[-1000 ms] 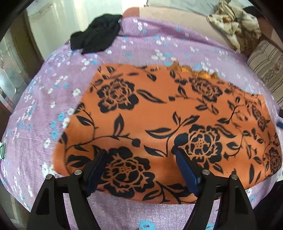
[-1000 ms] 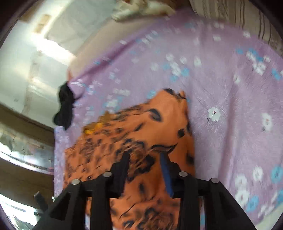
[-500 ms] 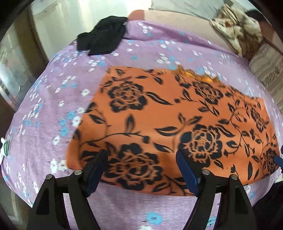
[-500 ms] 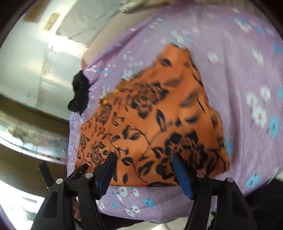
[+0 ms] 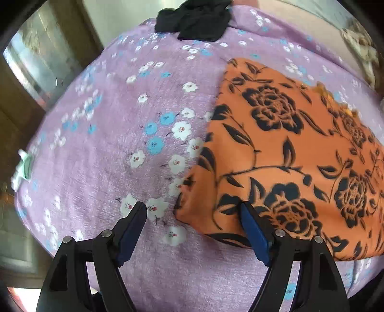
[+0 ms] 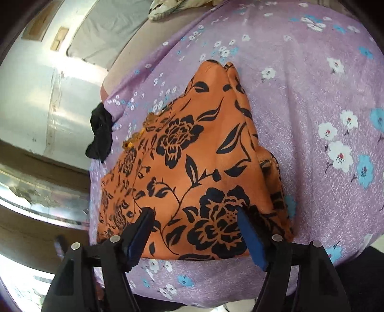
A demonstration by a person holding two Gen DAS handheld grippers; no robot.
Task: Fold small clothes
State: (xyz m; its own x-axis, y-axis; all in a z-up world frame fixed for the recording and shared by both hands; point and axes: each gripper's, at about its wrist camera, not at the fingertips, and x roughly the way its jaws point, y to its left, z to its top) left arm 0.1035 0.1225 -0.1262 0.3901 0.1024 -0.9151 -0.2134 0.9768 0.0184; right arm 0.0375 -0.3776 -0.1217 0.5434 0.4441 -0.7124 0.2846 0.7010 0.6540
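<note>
Orange garment: an orange cloth printed with black roses and leaves, lying flat on the bed, its layers doubled along one edge; a frilled yellow trim shows at its far edge.
Bedsheet: lilac with white and blue flowers, spread under the garment.
Left gripper: pointing steeply down over the garment's near left corner, jaws wide apart and empty; one blue pad is above the orange cloth, the other above bare sheet.
Right gripper: over the garment's near edge at the opposite end, jaws wide apart and just now opening further; orange cloth shows between the fingers, but the pads are not pressing on it.
Black garment: crumpled at the far edge of the sheet, well apart from the orange one.
Patterned blanket: bunched up at the far end of the bed.
</note>
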